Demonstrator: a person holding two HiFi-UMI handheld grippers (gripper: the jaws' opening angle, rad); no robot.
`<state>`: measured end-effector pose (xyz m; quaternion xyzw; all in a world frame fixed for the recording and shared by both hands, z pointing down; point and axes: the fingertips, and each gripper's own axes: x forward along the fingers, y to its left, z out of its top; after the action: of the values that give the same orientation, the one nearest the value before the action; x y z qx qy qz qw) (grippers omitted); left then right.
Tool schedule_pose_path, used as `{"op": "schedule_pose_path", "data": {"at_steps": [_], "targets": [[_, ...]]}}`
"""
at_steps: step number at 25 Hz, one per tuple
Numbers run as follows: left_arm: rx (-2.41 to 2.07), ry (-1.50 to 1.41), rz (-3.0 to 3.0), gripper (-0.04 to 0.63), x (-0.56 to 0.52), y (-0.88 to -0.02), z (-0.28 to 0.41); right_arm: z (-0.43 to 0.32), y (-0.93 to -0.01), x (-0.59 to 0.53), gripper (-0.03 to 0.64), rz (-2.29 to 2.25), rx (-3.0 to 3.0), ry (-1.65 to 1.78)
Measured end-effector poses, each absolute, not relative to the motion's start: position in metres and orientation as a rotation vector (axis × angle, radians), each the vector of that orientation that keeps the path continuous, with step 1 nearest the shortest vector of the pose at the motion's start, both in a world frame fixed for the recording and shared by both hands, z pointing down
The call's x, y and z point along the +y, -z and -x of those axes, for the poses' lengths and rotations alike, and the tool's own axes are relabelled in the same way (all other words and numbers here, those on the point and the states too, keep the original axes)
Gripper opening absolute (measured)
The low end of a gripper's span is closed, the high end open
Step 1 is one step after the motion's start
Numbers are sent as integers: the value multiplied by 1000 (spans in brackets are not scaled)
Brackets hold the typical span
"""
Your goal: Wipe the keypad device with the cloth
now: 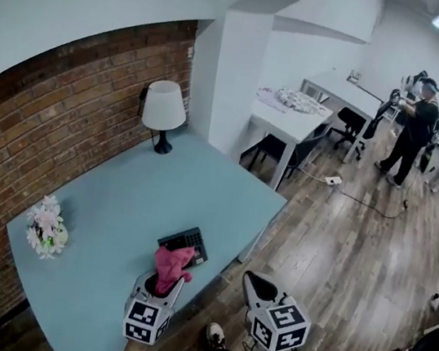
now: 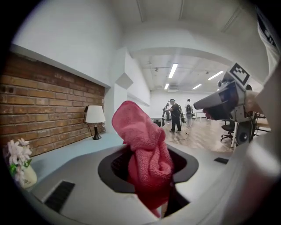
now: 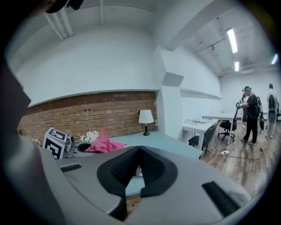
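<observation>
Now, time to bring the pink fluffy cloth (image 1: 173, 266) down onto the black flat keypad device (image 1: 188, 240). Pinched in the left gripper (image 1: 160, 287), with the jaws closed on its lower folds and the rest bunched up above them. Keypad device lying near the front edge of the pale blue bench (image 1: 114, 212), just beyond the cloth in the head view and partly covered by it; impossible to tell whether touched or only overhung. Judging from the left gripper view, probably not yet pressed down, since looking level across the room and not at the keys.

For a good wipe, tilt the left gripper forward to present the loose bunch, not the hard jaws, to the keys. Press only lightly; likely a light device, easily pushed toward the bench edge. Wipe in straight passes from one side to the other, away from the edge where possible. Hold firmly, to avoid losing a cloth gripped by only a few folds.

As for the right gripper (image 1: 261, 289): jaws shut together with nothing between them, hanging beside the bench over the wooden floor (image 1: 340, 247), apart from the keypad device. Perhaps useful for steadying one corner against sliding. No need to go near the white table lamp (image 1: 164, 112) or the small vase of pale flowers (image 1: 47, 227), both well apart from the work.
</observation>
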<state>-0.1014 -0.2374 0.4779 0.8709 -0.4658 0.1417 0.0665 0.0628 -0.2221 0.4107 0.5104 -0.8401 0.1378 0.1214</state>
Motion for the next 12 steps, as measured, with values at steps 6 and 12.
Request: {"op": "schedule_pose_path", "data": {"at_steps": [6, 12], "targets": [[-1480, -420, -2645, 202, -181, -447, 119, -71, -394, -172, 8, -1547, -2430, -330], [-1498, -377, -2727, 202, -151, -401, 117, -59, -354, -149, 8, -1515, -2485, -187]]}}
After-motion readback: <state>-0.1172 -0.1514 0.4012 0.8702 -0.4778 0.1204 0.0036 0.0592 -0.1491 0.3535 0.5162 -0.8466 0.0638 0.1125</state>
